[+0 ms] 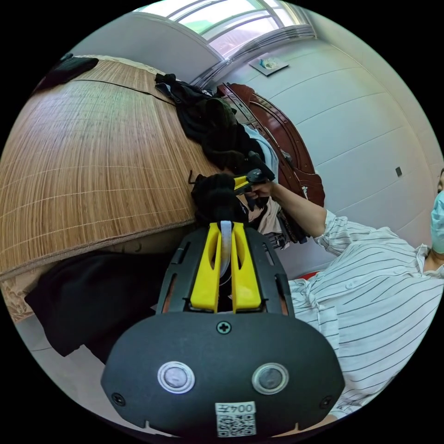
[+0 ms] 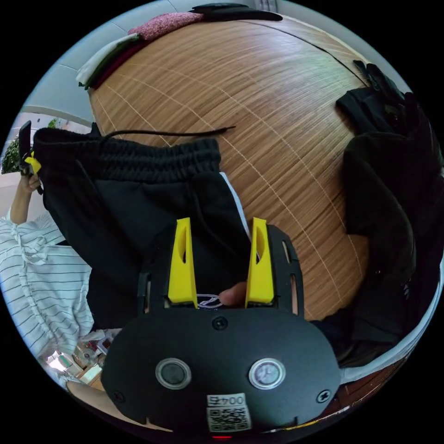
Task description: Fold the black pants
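Note:
The black pants (image 2: 120, 208) lie with their elastic waistband and loose drawstring (image 2: 171, 134) on a bamboo mat (image 2: 277, 115). My right gripper (image 2: 221, 222) hovers over them with its yellow jaws wide apart, a white side stripe showing between them. At the far left the left gripper (image 2: 28, 163) holds the waistband corner. In the left gripper view my left gripper (image 1: 225, 225) has its jaws pressed together on a pale strip of the pants, with black fabric (image 1: 215, 194) bunched just past the tips. The right gripper (image 1: 253, 178) sits beside that bunch in a hand. Part of the pants (image 1: 92, 296) hangs off the mat's edge.
A heap of dark clothes (image 1: 208, 120) (image 2: 393, 194) lies on the mat (image 1: 92, 162) near a wooden headboard (image 1: 282, 138). Folded garments (image 2: 152, 27) sit at the mat's far edge. A person in a striped shirt (image 1: 370, 300) (image 2: 41, 277) stands close by.

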A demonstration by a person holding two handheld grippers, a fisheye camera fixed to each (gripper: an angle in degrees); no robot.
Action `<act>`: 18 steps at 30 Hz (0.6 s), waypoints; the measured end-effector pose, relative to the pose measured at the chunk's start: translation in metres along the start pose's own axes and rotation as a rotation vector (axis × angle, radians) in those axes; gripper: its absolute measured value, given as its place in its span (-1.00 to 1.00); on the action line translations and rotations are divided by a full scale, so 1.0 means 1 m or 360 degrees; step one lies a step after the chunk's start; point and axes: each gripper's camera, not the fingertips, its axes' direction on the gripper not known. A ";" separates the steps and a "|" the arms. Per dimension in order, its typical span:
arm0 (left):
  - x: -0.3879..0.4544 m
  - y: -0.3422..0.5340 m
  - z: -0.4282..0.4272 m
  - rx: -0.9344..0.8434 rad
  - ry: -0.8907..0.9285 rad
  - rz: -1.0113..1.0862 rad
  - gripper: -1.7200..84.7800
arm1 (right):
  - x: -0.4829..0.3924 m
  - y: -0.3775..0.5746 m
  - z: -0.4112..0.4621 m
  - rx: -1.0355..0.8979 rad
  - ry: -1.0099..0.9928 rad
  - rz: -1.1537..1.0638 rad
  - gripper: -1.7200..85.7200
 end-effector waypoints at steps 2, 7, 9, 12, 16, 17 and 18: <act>-0.002 0.008 0.014 0.0002 0.0001 -0.0015 -0.88 | -0.001 0.008 -0.006 0.0050 -0.0006 0.0047 -0.68; -0.001 0.033 0.056 0.0020 -0.0036 -0.0044 -0.88 | -0.036 0.059 -0.031 0.0315 0.0119 0.0178 -0.86; 0.007 0.043 0.068 0.0038 -0.0086 -0.0024 -0.88 | -0.050 0.092 -0.055 0.0563 0.0179 0.0357 -0.86; 0.038 0.057 0.080 0.0112 -0.0210 0.0118 -0.89 | -0.082 0.167 -0.120 0.1052 0.0206 0.0609 -0.87; 0.107 0.076 0.063 0.0339 -0.0307 0.0384 -0.90 | -0.146 0.273 -0.219 0.1521 0.0285 0.0670 -0.87; 0.116 0.079 0.057 0.0382 -0.0292 0.0410 -0.90 | -0.155 0.287 -0.232 0.1577 0.0282 0.0659 -0.87; 0.133 0.085 0.043 0.0466 -0.0236 0.0443 -0.91 | -0.168 0.317 -0.256 0.1709 0.0231 0.0646 -0.87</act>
